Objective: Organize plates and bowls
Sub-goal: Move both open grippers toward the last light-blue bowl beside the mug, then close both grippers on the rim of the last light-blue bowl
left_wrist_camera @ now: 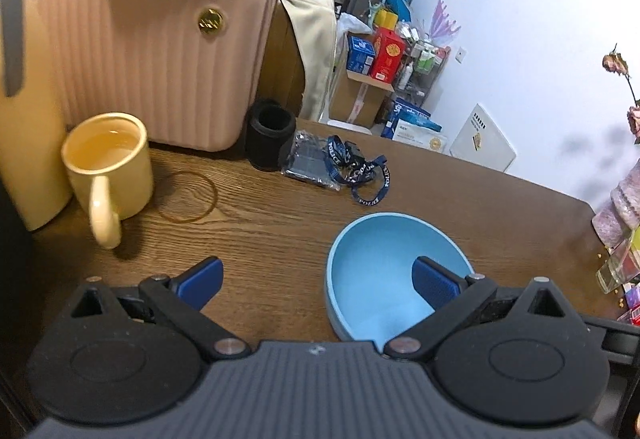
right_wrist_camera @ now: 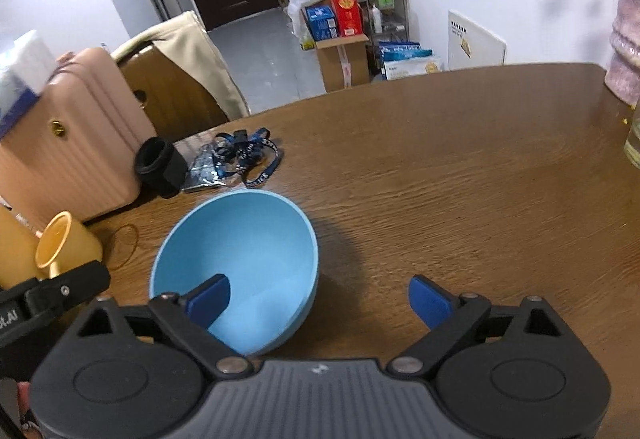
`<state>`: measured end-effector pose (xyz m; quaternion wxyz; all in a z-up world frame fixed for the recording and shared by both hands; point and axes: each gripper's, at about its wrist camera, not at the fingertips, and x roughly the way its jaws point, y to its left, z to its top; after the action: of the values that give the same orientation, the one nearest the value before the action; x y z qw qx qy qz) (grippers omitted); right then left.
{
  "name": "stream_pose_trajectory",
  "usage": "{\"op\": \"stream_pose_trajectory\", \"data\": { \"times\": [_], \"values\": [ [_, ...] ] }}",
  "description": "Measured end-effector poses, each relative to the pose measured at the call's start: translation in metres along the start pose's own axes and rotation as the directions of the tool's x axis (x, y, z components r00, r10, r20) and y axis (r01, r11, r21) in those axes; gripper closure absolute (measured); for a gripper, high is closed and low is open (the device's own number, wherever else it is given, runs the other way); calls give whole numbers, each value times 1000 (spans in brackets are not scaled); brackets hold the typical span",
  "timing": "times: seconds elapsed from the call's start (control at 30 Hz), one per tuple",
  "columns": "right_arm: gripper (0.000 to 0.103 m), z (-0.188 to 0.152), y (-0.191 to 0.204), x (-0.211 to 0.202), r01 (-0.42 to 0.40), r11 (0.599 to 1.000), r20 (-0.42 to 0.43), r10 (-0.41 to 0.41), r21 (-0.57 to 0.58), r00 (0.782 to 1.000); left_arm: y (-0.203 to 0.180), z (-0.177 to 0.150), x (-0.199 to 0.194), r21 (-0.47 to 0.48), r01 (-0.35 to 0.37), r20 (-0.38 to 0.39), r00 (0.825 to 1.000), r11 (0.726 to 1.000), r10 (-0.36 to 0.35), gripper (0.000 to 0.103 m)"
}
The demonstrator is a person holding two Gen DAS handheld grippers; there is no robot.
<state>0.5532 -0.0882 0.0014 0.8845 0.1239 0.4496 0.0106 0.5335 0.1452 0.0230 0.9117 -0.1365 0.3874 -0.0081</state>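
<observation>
both grippers spread wide, gripping nothing: left gripper (left_wrist_camera: 318, 281) and right gripper (right_wrist_camera: 319, 299) hang low over the wooden table (right_wrist_camera: 460, 159). blue bowl (right_wrist_camera: 236, 267) sits upright on the table between them, its rim crossing the left gripper's right finger and the right gripper's left finger (contact unclear). no plates visible, nothing stacked, so organizing looks barely started. yellow mug (left_wrist_camera: 108, 167) stands off to the left, near the pink suitcase (left_wrist_camera: 152, 55).

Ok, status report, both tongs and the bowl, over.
Left tongs open, right tongs open, nothing held. Blue bowl empty, upright on table, between both. Yellow mug with liquid off to the left.
</observation>
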Motion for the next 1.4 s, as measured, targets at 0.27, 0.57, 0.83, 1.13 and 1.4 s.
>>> {"op": "stream_pose_trajectory", "data": {
  "times": [0.27, 0.57, 0.83, 1.13, 1.4],
  "values": [
    [19, 10, 2, 27, 37, 999, -22, -37, -7, 999, -1, -6, 45, 11, 27, -88, 996, 1000, -26, 11],
    [60, 9, 0, 54, 3, 999, -77, 0, 32, 997, -4, -11, 66, 17, 50, -114, 992, 999, -48, 36],
    [87, 5, 1, 61, -15, 999, -73, 18, 50, 997, 4, -11, 78, -24, 74, -147, 986, 997, -77, 79],
    [95, 1, 11, 55, 6, 999, -55, -4, 35, 998, 0, -14, 79, -8, 64, -135, 989, 998, -64, 92],
    [96, 0, 11, 36, 2, 1000, -34, -1, 26, 999, -7, -17, 59, 20, 62, -88, 994, 998, -60, 92]
  ]
}}
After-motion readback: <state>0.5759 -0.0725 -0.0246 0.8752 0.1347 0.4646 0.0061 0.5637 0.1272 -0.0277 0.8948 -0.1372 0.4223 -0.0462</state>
